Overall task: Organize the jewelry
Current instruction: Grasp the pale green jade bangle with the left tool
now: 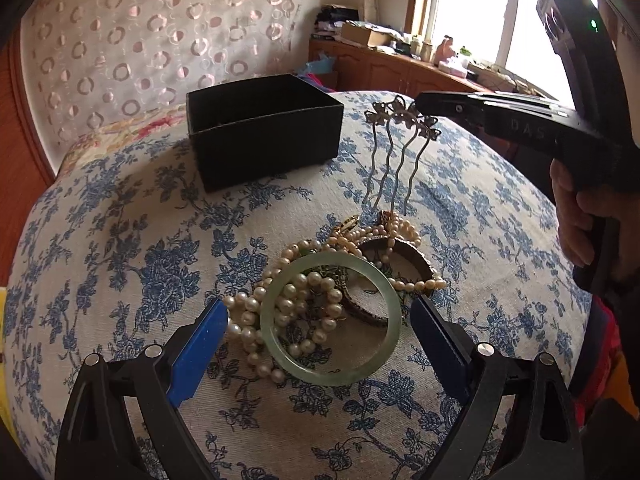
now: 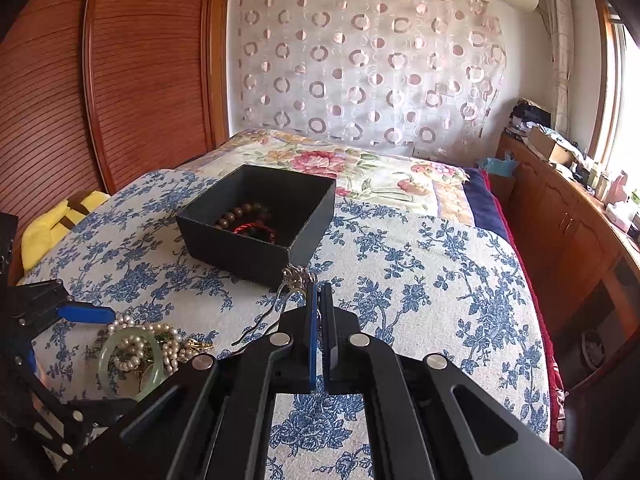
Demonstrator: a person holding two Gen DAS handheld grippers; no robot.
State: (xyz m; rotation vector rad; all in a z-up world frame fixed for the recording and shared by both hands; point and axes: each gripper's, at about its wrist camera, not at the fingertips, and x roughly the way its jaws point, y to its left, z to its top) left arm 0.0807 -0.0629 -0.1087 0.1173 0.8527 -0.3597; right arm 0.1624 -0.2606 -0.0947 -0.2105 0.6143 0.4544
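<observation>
A pile of jewelry lies on the blue-flowered cloth: a pale green jade bangle (image 1: 330,317), pearl strands (image 1: 256,320) and a dark metal bangle (image 1: 416,256). My left gripper (image 1: 320,344) is open, its blue pads either side of the jade bangle, touching nothing. My right gripper (image 2: 319,292) is shut on a metal hair comb (image 1: 394,148) with a flower top, held in the air above the pile, prongs hanging down; the comb shows in the right wrist view (image 2: 294,280). A black open box (image 2: 260,220) beyond holds a dark bead bracelet (image 2: 240,216) and a red cord.
The cloth covers a bed with a floral quilt (image 2: 360,168) behind. A wooden wardrobe (image 2: 100,80) stands left, a wooden cabinet (image 2: 560,220) with clutter runs along the right under the window. A yellow item (image 2: 52,224) lies at the bed's left edge.
</observation>
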